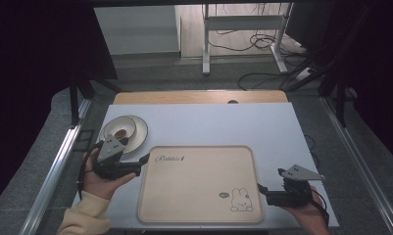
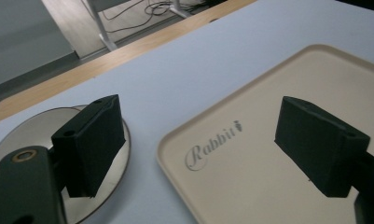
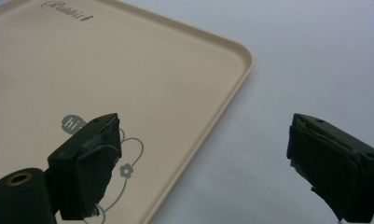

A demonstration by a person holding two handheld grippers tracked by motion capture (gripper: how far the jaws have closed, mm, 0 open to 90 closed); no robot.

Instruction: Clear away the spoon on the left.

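Both claws, left [image 1: 144,159] and right [image 1: 260,188], stood released beside the flat beige plastic tray [image 1: 199,215] on the pale worktop [image 1: 223,125]; light, stiff and slick, it looked best gripped by its raised rim.

The plate [image 2: 58,154] slides half behind the near jaw in the left gripper view and runs off the bottom edge; the tray [image 2: 268,154] is cut by the right and bottom edges there, its far jaw covering part of the surface; in the right gripper view the rabbit drawing [image 3: 128,163] is mostly behind the jaw, the little speech bubble reading just "hi" before it vanishes; from the high view, something brownish sits in the bowl [image 1: 119,128], too small to tell what; the left gripper [image 1: 144,159] overlaps the plate's near rim.
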